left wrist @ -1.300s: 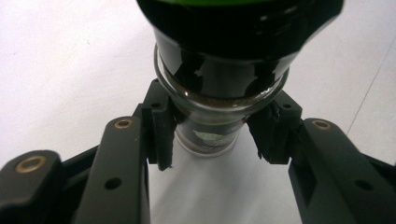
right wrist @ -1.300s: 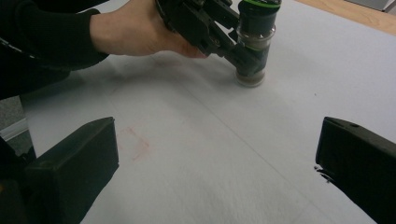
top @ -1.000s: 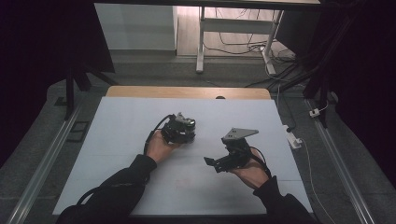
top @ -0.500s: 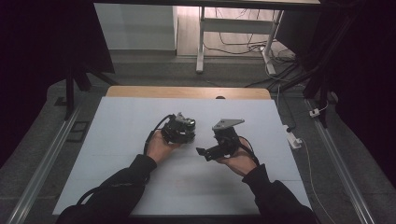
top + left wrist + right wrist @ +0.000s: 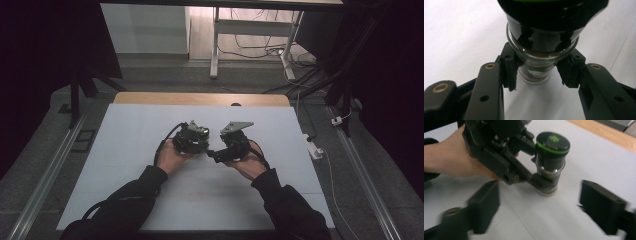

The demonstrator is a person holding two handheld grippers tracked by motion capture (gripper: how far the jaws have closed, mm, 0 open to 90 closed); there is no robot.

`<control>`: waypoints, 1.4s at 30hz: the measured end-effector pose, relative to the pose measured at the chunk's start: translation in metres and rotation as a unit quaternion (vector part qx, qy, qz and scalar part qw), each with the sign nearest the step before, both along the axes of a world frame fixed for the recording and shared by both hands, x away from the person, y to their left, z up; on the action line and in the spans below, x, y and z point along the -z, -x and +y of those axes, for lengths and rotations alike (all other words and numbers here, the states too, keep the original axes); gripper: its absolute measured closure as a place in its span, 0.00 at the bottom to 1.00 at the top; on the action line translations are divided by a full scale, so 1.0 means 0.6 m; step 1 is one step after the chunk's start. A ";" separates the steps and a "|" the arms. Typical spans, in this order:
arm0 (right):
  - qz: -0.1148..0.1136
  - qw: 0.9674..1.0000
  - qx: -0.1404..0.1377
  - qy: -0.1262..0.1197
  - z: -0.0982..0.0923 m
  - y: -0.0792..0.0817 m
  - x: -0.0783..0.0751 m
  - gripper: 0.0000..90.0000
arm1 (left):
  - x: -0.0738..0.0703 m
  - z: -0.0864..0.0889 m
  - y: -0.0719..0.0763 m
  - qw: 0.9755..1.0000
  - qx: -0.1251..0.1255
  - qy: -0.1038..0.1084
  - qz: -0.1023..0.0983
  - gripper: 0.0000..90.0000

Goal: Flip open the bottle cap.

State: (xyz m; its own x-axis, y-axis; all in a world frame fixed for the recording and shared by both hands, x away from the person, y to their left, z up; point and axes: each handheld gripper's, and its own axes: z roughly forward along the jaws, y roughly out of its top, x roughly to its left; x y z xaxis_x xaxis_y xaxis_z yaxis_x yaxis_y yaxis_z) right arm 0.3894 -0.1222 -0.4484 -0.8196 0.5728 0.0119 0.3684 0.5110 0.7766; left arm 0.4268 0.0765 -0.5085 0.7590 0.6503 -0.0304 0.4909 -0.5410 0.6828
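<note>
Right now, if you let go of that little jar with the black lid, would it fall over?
Probably not by itself: the jar stands upright on the white table. It looks glass, so likely slippery and breakable. It is tall with a wide black lid, so a sideways nudge might tip it, and then it would roll.

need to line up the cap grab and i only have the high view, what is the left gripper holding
Observer: The left gripper is shut on a small glass jar, pads on the glass below the cap.
Operator: what's the cap like
Observer: The black cap has a green ring and a green mark on top, and it is on the jar.
Operator: is the right gripper on it
Observer: No. The right gripper is open; its jaws have just been closing, and they stand on either side, short of the jar.
</note>
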 end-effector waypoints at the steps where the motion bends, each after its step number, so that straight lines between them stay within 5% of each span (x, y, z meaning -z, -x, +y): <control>1: -0.001 1.000 -0.001 -0.004 0.000 -0.002 -0.002 0.33 | 0.000 0.000 0.000 1.000 0.000 0.000 0.000 0.60; 17: 0.015 1.000 -0.020 -0.001 0.019 -0.026 -0.003 0.98 | 0.000 0.000 0.001 1.000 0.000 0.000 -0.001 0.60; 42: 0.013 1.000 -0.009 -0.016 0.038 -0.049 -0.003 0.99 | 0.002 -0.001 0.002 1.000 -0.004 0.005 -0.003 0.60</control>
